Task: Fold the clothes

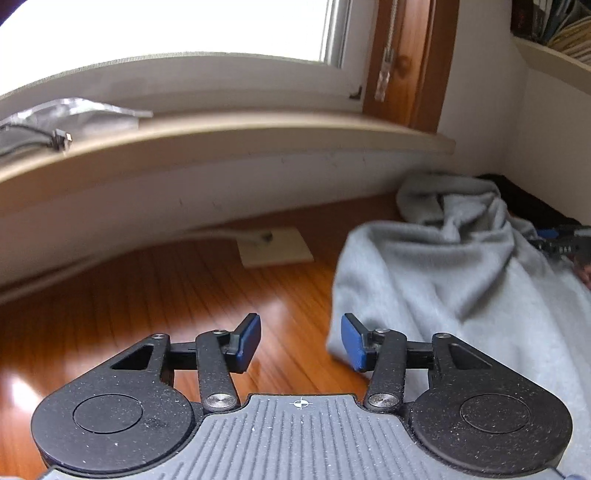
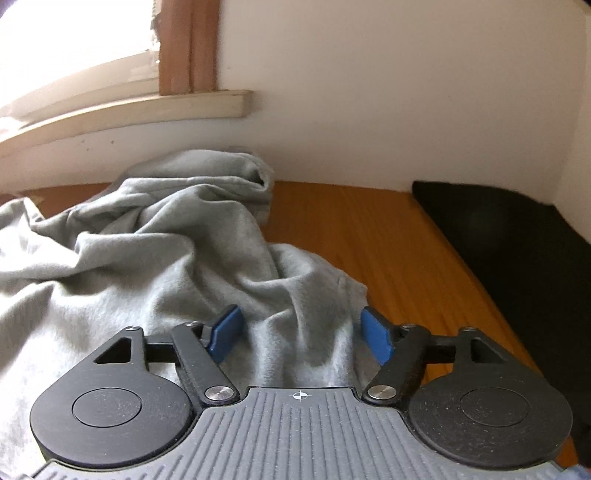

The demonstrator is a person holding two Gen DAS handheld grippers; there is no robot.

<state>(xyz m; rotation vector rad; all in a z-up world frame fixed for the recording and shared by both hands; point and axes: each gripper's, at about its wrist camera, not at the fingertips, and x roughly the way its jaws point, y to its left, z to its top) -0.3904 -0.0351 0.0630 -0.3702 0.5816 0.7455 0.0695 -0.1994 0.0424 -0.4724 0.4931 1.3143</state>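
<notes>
The grey garment [image 2: 155,251] lies rumpled toward the table's [image 2: 388,240] far edge — your left gripper [image 1: 301,341] and right gripper [image 2: 301,334] both have jaws released, gripping nothing.

We find no readable words, brands or numbers in either wrist view. The only sign is a small white crosshair mark, a circle cut by a cross, printed at the near centre of the grey ribbed body of the left gripper [image 1: 301,341], and the same mark sits in the same place on the right gripper [image 2: 300,334]. Book spines on the far right shelf [image 1: 554,33] are too blurred to read.
</notes>
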